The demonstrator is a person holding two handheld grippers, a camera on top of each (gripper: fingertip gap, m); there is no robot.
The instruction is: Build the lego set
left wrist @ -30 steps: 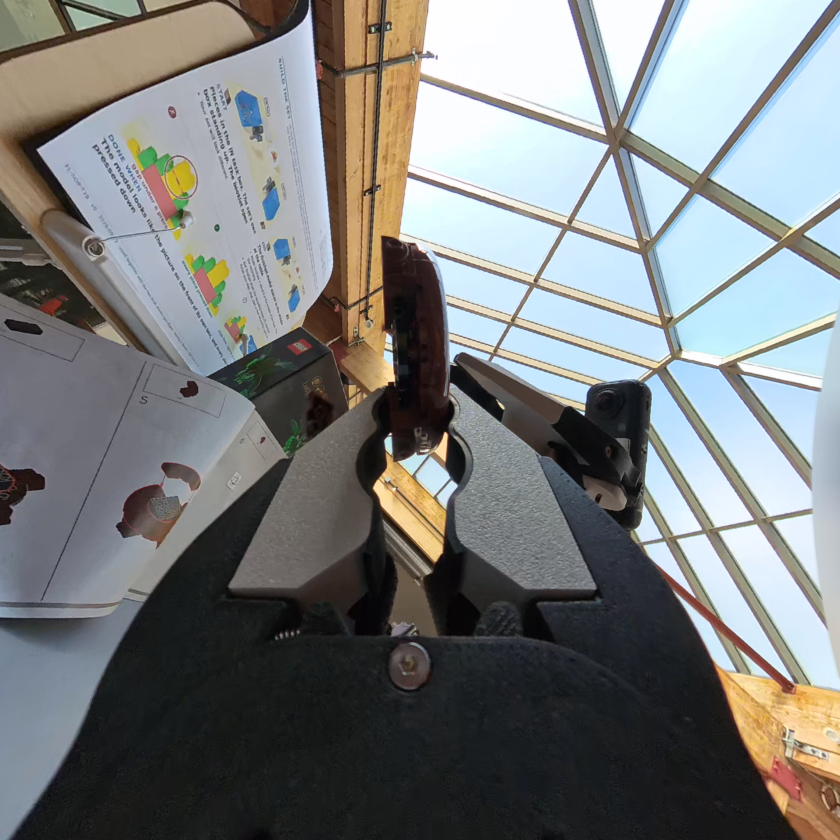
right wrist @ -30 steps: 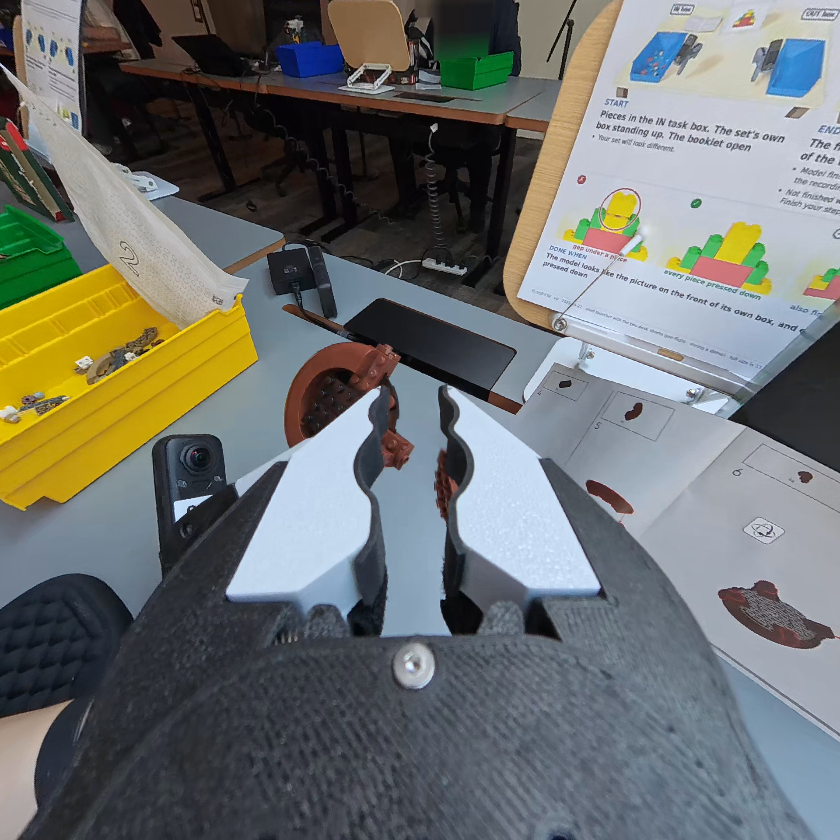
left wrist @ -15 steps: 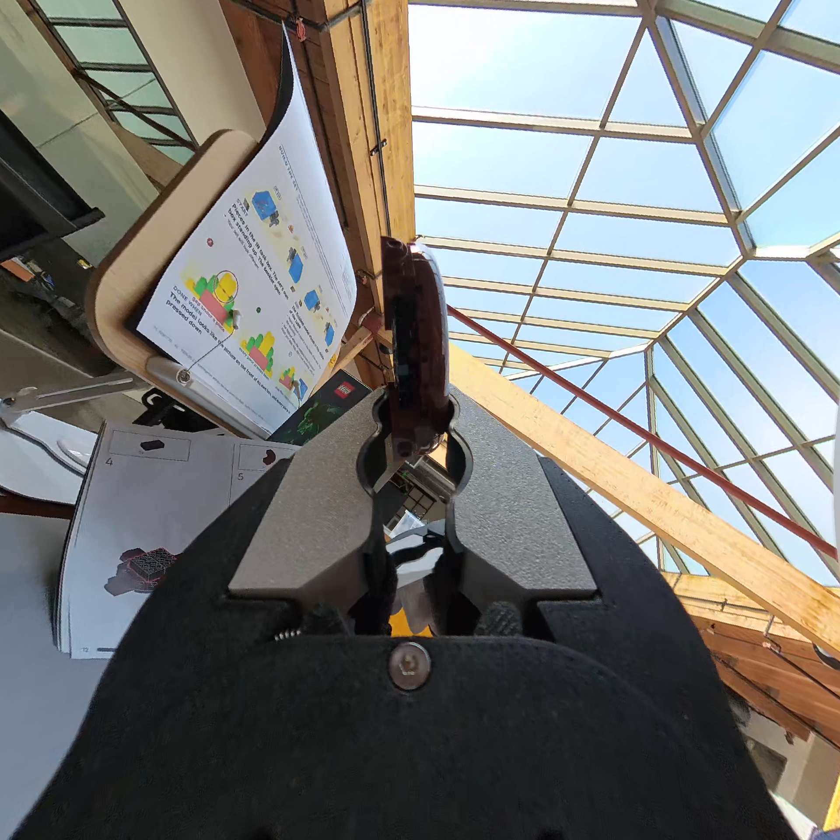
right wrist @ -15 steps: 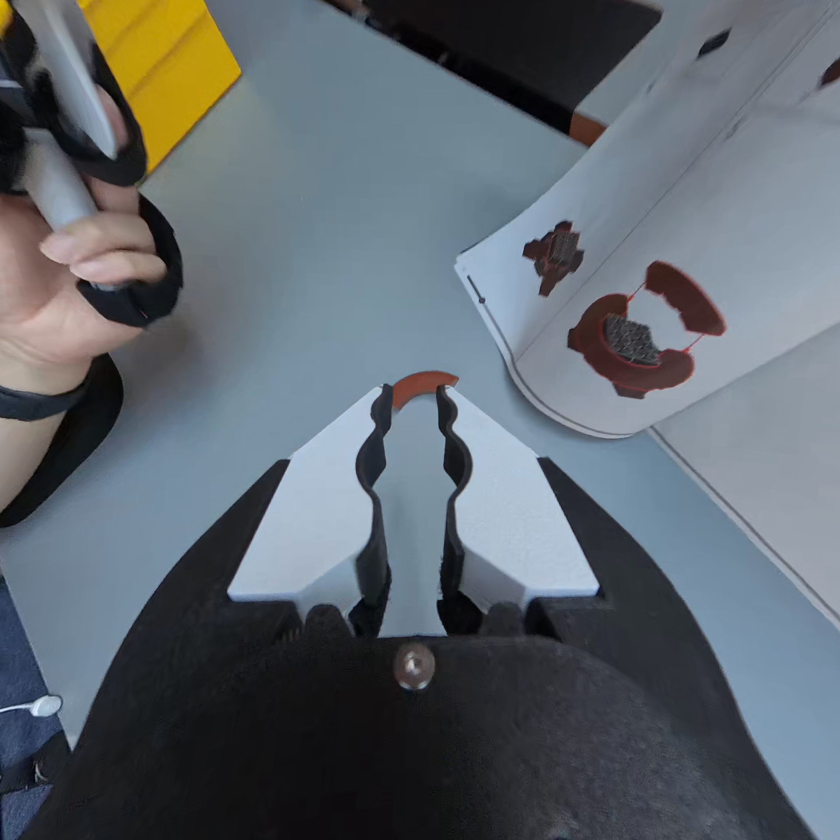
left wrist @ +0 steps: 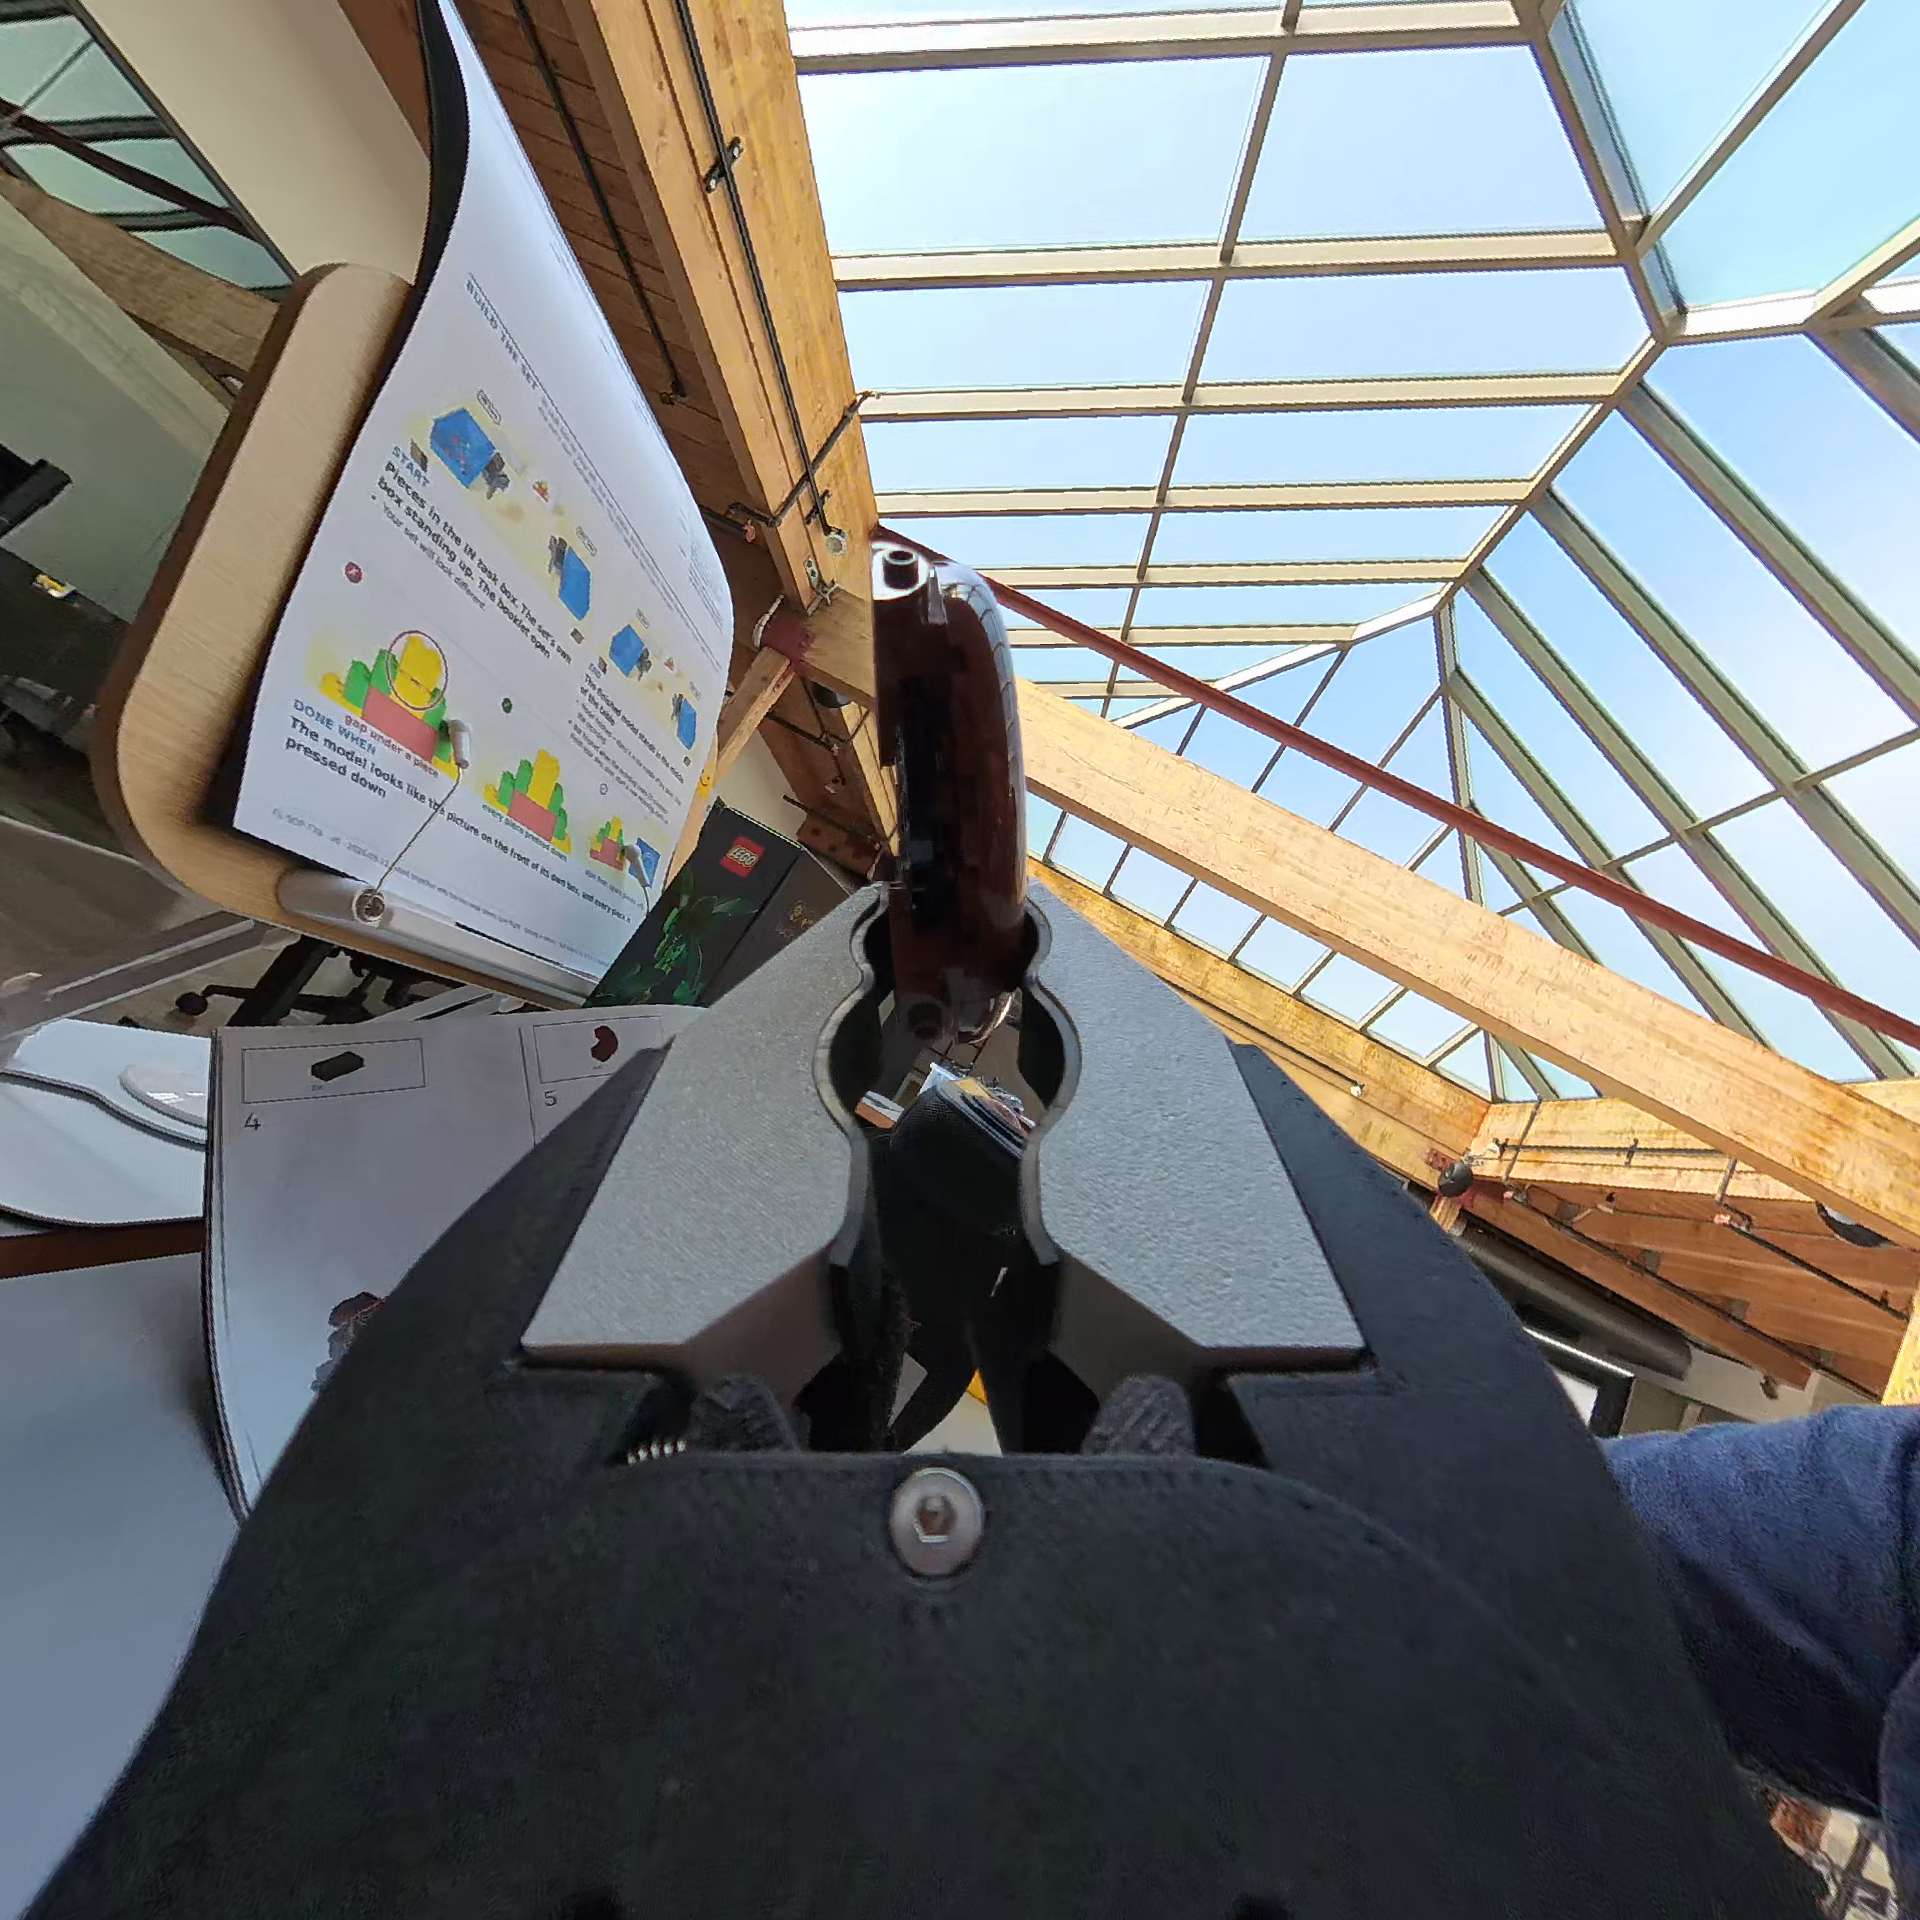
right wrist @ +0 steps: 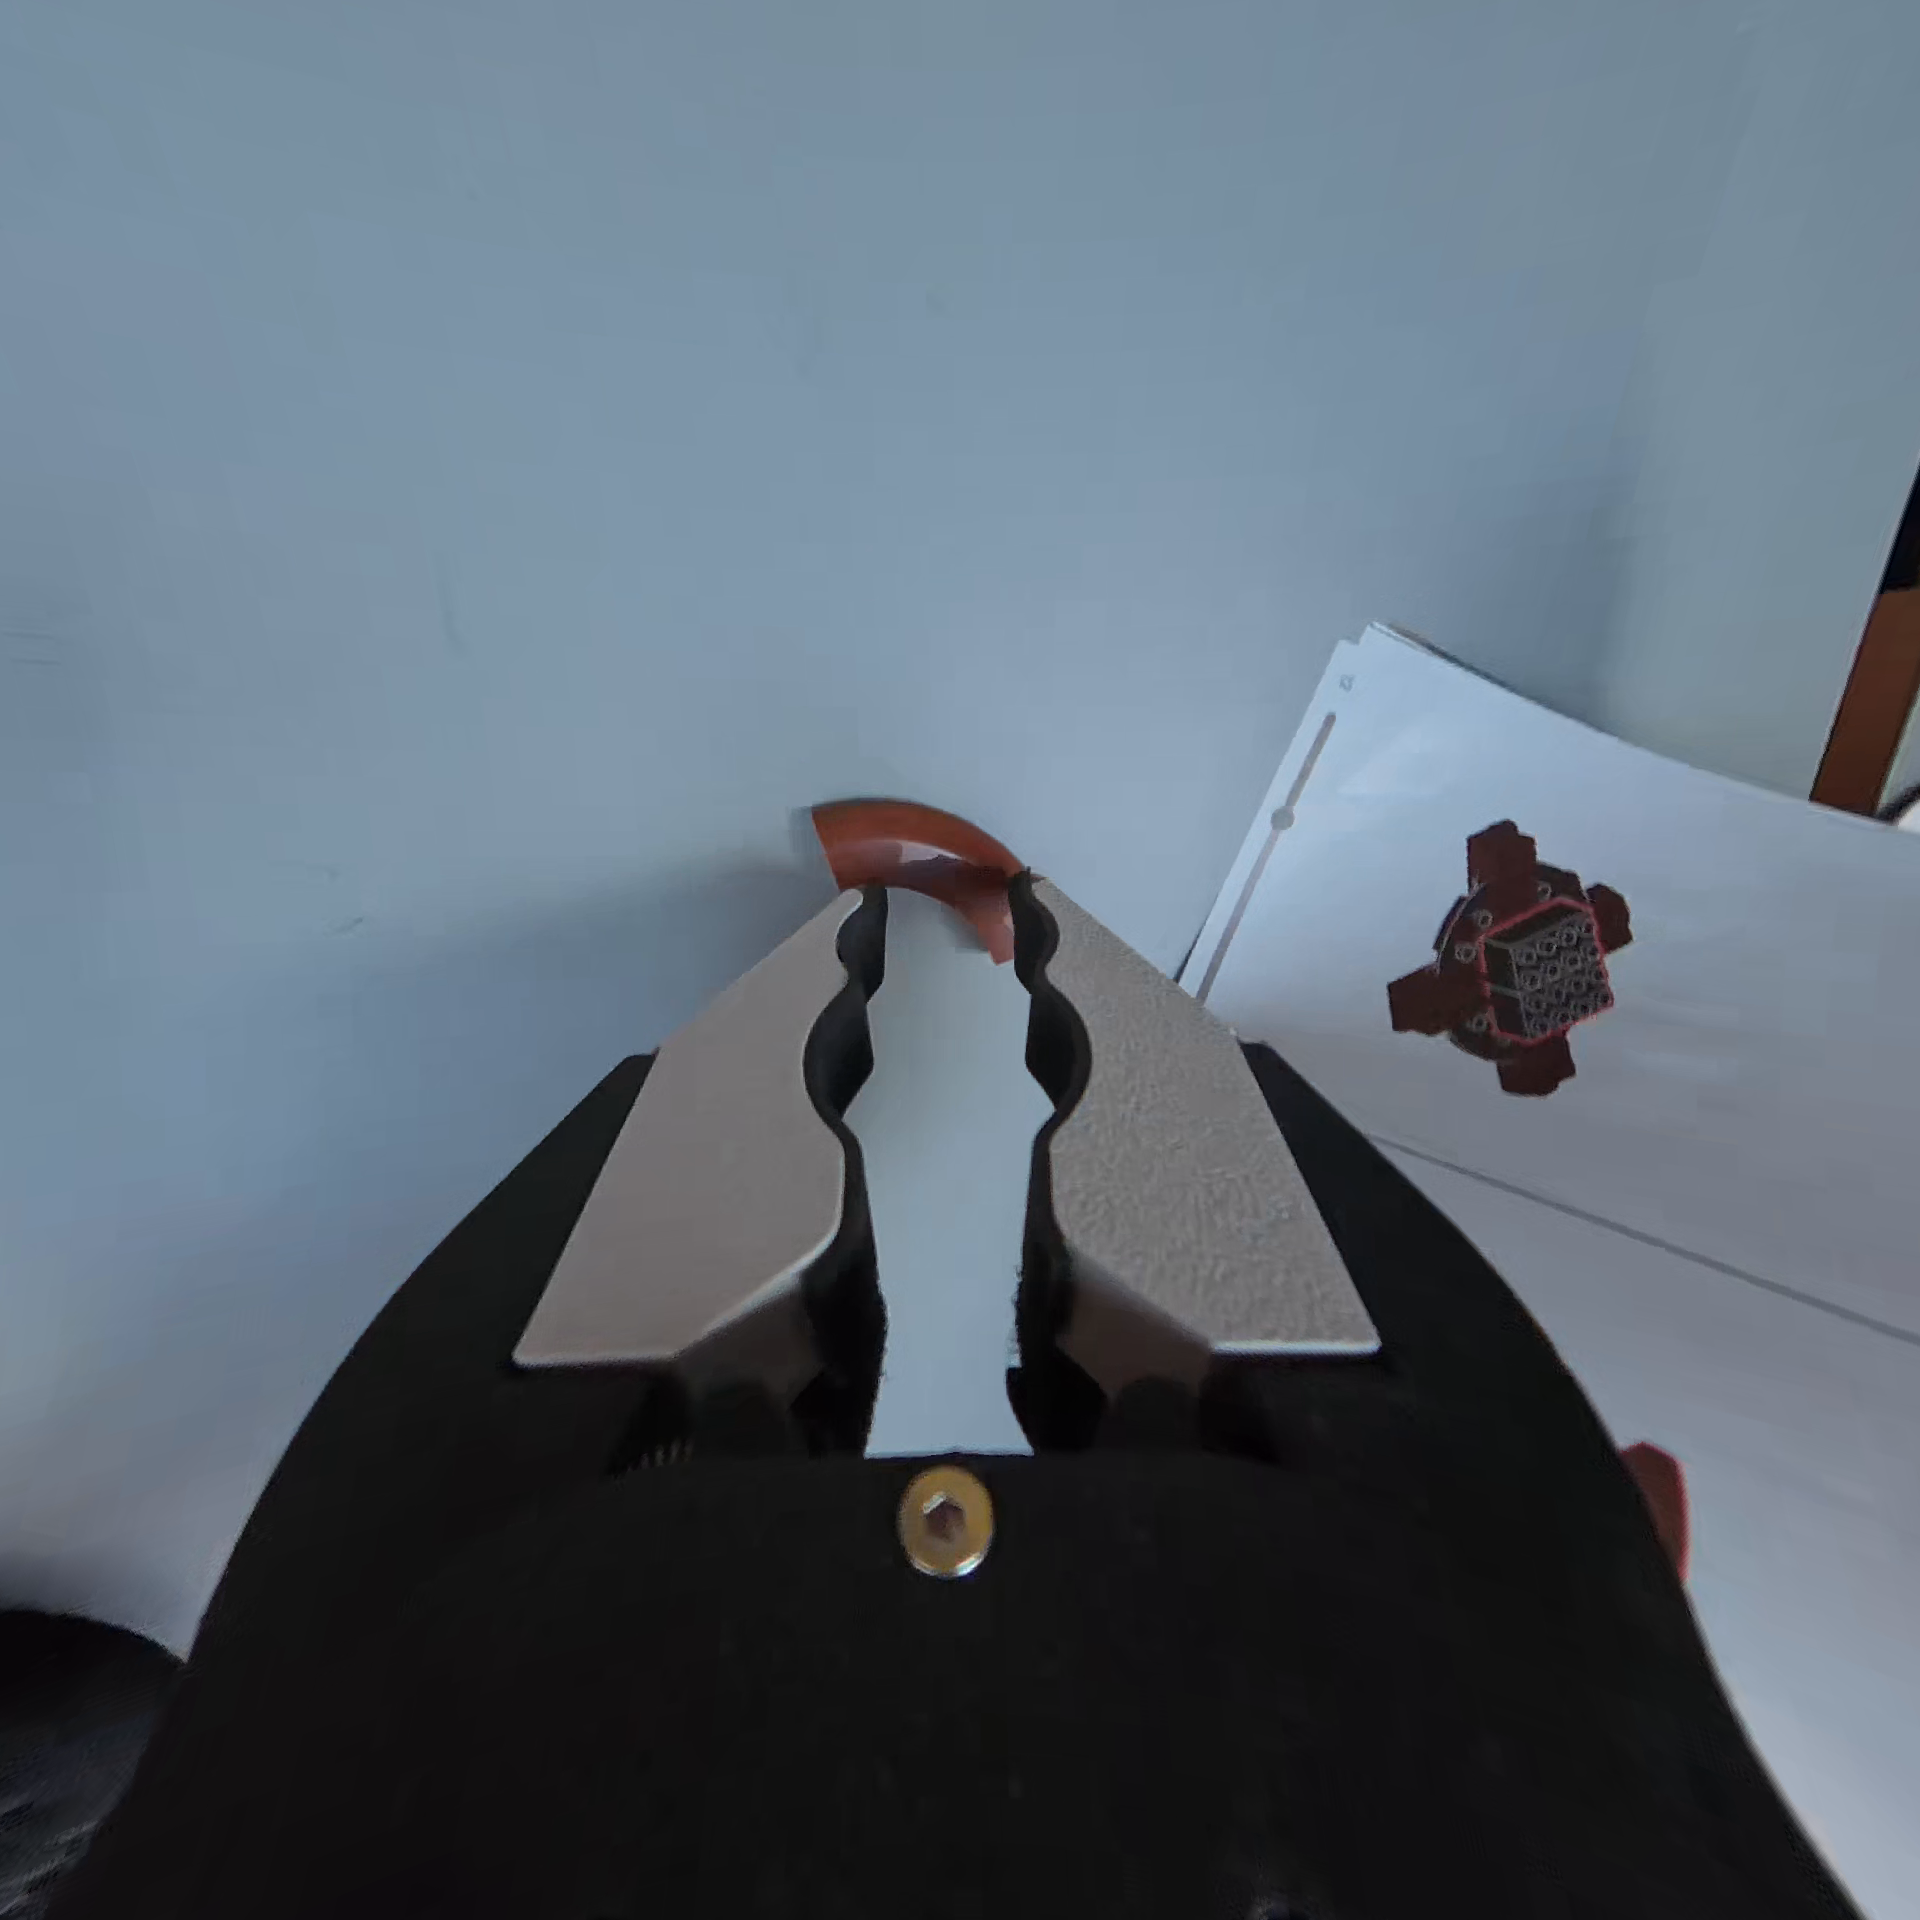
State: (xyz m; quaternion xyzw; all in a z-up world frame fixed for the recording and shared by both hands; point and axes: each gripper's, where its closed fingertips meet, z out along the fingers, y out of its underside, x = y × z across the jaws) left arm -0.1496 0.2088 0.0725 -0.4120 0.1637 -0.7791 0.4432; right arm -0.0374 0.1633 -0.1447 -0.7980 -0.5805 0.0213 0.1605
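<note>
Under glass roof (left wrist: 1351, 312) with timber beams: left gripper (left wrist: 951, 925) clamps dark brown assembly (left wrist: 951, 790); right gripper (right wrist: 945, 894), fingers parted, over blurred curved piece (right wrist: 904, 831) on grey table (right wrist: 623, 416), beside half-cropped booklet (right wrist: 1558, 1143).

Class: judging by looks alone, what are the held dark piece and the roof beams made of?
Dark brown lego piece: seemingly glossy moulded plastic, since light glints off its curved face. Roof beams: apparently bare pale timber, with visible grain and a matte surface.
</note>
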